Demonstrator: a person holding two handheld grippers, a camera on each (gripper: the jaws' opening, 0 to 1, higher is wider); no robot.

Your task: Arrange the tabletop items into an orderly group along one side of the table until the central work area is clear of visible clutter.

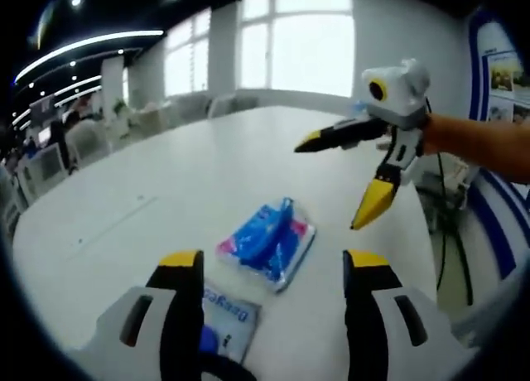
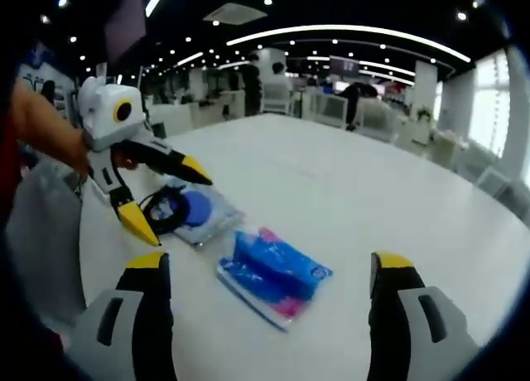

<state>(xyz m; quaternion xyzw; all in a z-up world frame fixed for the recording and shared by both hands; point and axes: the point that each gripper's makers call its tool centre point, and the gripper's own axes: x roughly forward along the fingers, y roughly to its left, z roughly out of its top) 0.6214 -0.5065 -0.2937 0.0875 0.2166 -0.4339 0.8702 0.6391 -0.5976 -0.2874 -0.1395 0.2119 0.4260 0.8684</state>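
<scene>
Two packets near one tabletop (image 2: 348, 199) edge: blue pouch (image 1: 269, 242), flat packet (image 2: 192, 214) touching; left claw (image 1: 273, 269) and right claw (image 2: 269, 269) spread, gripping nothing; best nudged together squarely along that edge

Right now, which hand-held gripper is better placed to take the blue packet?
Probably the right hand-held gripper: its open jaws frame the blue packet just ahead. The left hand-held gripper hangs over the clear pouch.

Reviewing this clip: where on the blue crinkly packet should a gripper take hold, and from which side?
Probably by the raised, puffy middle of the blue packet, coming down from above. It lies flat on the white table, so its thin sealed edges offer the fingers little, while the bulging centre stands proud. The right gripper, open and nearly lined up with it, looks best placed.
</scene>
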